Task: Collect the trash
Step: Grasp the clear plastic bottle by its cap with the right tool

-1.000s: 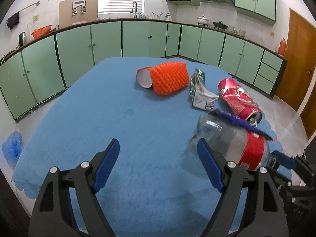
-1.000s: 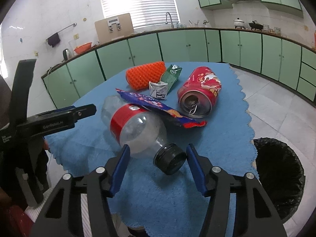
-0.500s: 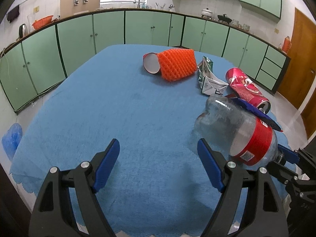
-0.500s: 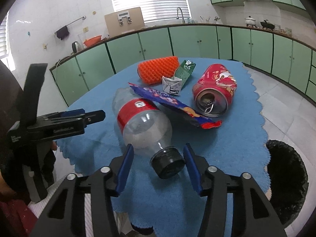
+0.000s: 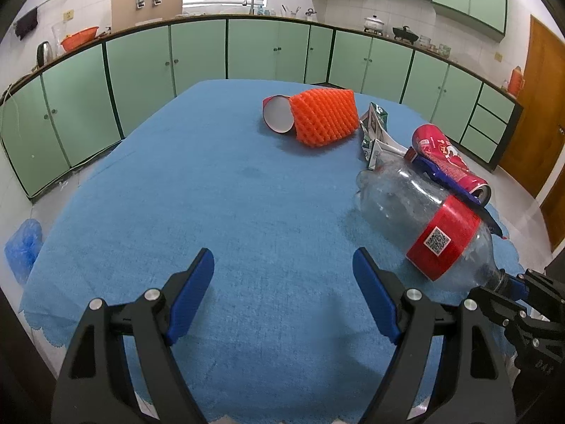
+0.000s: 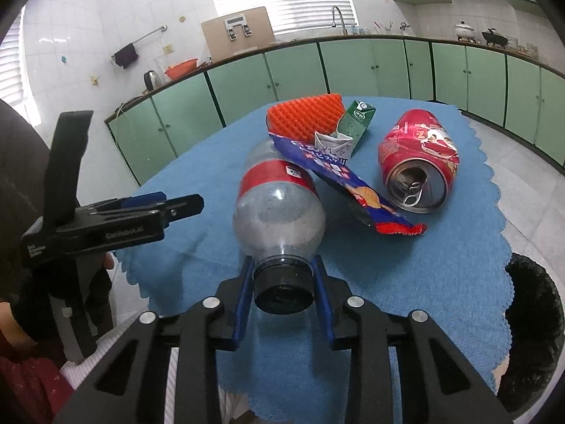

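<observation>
A clear plastic bottle point(image 6: 279, 208) with a red label lies on the blue tablecloth point(image 5: 229, 194), black cap toward me. My right gripper point(image 6: 282, 265) is closing, its blue pads against both sides of the cap. A blue snack wrapper point(image 6: 328, 173) rests across the bottle. Beside it lie a dented red can point(image 6: 420, 162), a green carton point(image 6: 356, 123) and an orange mesh sleeve point(image 5: 325, 116) around a paper cup point(image 5: 279, 116). My left gripper point(image 5: 282, 254) hovers open above bare cloth, left of the bottle point(image 5: 416, 212), with nothing between its fingers.
A bin lined with a black bag point(image 6: 533, 325) stands on the floor by the table's right edge. Green cabinets point(image 5: 197, 53) ring the room. A blue bag point(image 5: 23, 247) lies on the floor at the left. A person's sleeve shows behind the left gripper point(image 6: 176, 208).
The right gripper's jaws have narrowed from well apart onto the bottle's cap. The left gripper stays open in much the same place.
</observation>
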A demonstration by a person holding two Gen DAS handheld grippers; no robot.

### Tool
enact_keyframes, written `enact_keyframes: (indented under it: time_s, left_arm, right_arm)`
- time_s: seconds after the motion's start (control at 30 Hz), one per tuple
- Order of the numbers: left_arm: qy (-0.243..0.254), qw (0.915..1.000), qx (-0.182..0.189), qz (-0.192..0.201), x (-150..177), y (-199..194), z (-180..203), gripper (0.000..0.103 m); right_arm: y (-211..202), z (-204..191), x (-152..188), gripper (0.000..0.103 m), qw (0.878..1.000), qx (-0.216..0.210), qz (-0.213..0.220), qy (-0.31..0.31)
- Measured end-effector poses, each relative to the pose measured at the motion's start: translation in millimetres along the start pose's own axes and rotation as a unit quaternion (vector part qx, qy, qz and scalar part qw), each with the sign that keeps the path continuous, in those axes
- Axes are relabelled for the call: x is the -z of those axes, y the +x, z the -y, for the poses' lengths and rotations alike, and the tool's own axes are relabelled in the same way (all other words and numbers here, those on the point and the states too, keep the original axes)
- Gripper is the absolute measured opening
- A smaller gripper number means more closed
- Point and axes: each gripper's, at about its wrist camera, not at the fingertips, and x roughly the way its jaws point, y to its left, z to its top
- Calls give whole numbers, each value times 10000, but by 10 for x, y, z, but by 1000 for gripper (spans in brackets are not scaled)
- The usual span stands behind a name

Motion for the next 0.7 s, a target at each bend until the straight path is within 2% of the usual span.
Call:
enact_keyframes:
  time_s: [0.1,0.17,0.47,0.7]
  left_arm:
    - [-3,10000,-2,-14,-2,7,3,78]
    - [-9,10000,-3,-22,-3,10,-3,78]
    - [-43,10000,-28,33,-36,-8,-59,78]
    - [-73,9999,-26,106,-69,-51,-72,78]
  right_arm:
    - [17,14,-15,36,10000,24,-8,75]
    - [26,13,-26,32,10000,-2,-22,81]
    - [-85,-89,-134,32,9998,-126,148,-37]
    - [-269,-166,-312,32,9983,-269,507,-76]
